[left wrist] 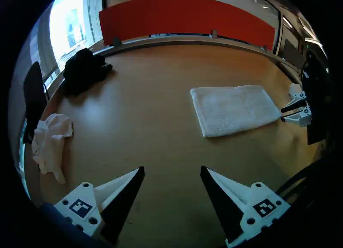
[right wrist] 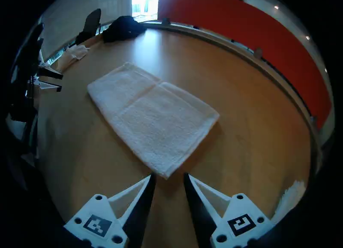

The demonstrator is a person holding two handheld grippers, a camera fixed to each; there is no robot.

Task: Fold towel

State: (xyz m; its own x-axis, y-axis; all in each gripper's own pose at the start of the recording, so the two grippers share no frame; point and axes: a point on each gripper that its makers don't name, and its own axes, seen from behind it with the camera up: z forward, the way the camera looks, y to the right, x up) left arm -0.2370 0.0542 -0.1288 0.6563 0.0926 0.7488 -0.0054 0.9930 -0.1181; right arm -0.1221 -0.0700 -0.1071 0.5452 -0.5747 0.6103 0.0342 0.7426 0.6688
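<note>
A white towel (left wrist: 233, 108), folded into a flat rectangle, lies on the wooden table (left wrist: 150, 119). In the right gripper view the towel (right wrist: 150, 115) stretches away from me, and its near corner reaches the tips of my right gripper (right wrist: 168, 176). That gripper is open by a narrow gap, with no finger pressing on the cloth. My left gripper (left wrist: 171, 168) hovers wide open over bare wood, well to the left of the towel. The right gripper (left wrist: 295, 111) also appears at the towel's right end, and the left gripper (right wrist: 49, 80) far off at the left.
A black garment (left wrist: 83, 70) lies at the far left of the table, and a crumpled white cloth (left wrist: 51, 140) sits near its left edge. A red panel (left wrist: 184, 16) runs along the back. Another white cloth (right wrist: 289, 196) lies at the table's right edge.
</note>
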